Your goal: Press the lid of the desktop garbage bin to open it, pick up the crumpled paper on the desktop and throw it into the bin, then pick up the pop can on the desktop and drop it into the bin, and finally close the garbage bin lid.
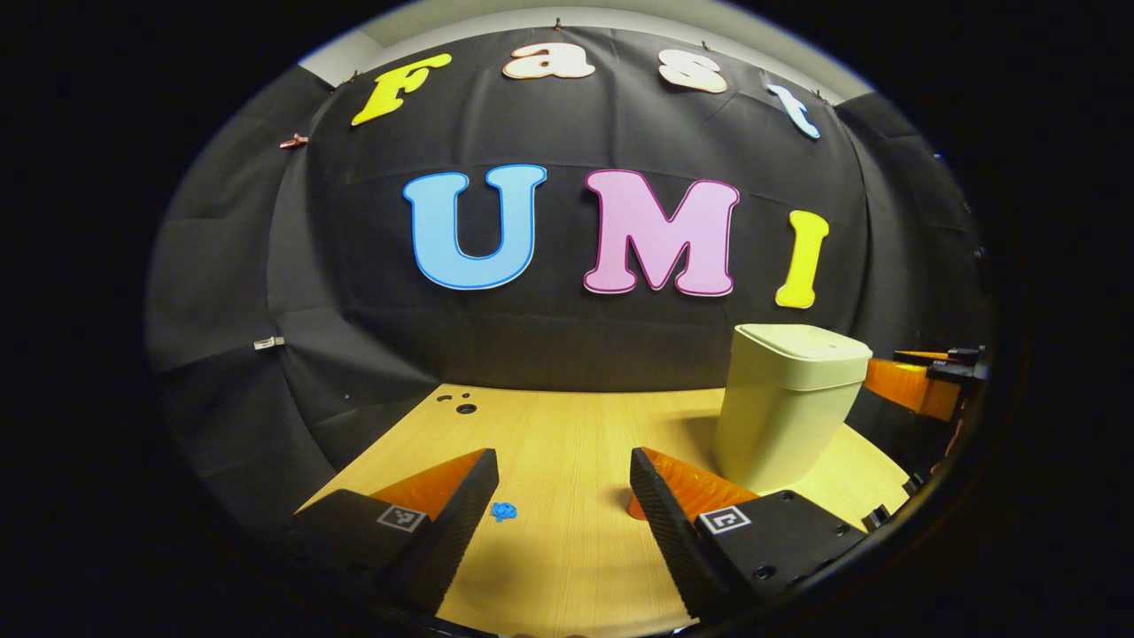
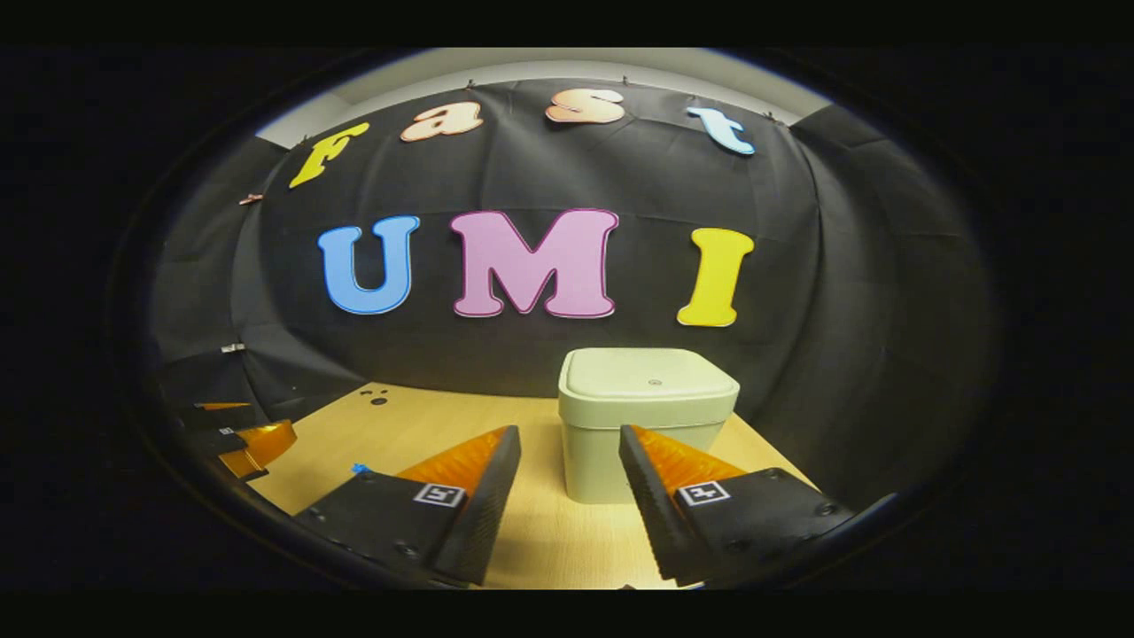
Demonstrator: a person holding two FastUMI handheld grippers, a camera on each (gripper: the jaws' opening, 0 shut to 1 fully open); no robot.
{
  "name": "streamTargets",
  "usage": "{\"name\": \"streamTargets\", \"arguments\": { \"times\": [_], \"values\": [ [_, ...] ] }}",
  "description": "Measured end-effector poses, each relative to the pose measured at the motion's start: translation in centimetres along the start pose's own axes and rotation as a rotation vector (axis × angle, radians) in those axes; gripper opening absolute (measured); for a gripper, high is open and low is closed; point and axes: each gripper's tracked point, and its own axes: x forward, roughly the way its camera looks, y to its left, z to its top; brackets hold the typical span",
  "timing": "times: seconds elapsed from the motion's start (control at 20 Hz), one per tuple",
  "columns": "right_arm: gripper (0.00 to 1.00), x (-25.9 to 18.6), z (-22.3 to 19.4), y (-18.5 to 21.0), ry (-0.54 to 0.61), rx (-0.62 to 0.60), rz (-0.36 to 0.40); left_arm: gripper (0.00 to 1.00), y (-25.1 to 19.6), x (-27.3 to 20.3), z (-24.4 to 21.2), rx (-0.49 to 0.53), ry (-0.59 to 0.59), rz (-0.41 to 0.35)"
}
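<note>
The right gripper (image 2: 569,483) is held with fingers spread and empty, lined up on the garbage bin (image 2: 645,424) just ahead — its lid (image 2: 651,383) is down, presumably awaiting a press. The left gripper (image 1: 563,496) is likewise parted, holding nothing, the bin ahead to its right. No paper or can is identifiable.

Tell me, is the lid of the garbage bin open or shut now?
Shut. The lid lies flat and flush on the garbage bin, with no gap showing.
</note>
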Motion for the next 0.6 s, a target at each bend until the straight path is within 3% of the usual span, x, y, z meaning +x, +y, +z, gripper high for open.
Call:
{"name": "streamTargets", "arguments": {
  "times": [0.05, 0.3, 0.35, 0.4, 0.55, 0.6],
  "values": [
    [0.63, 0.0, 0.0, 0.1, 0.002, -0.002, 0.004, 0.96, -0.1, 0.1, 0.0, 0.001, 0.001, -0.003],
    [0.37, 0.5, 0.0, 0.6, 0.011, 0.005, 0.027, 0.96, -0.7, 0.6, 0.1, -0.001, 0.004, -0.018],
    [0.26, 0.7, -0.1, 0.8, 0.017, 0.011, 0.033, 0.96, -0.8, 0.8, 0.2, 0.001, 0.003, -0.021],
    [0.27, 0.8, -0.2, 0.9, 0.023, 0.016, 0.036, 0.96, -0.9, 0.9, 0.2, 0.004, 0.002, -0.026],
    [0.11, 1.1, 0.1, 1.5, 0.017, -0.005, 0.05, 0.96, -1.1, 1.2, 0.3, 0.012, 0.002, -0.035],
    [0.11, 1.0, 0.2, 1.4, 0.015, -0.016, 0.042, 0.96, -1.0, 1.4, 0.2, 0.012, 0.003, -0.037]
  ]
}}
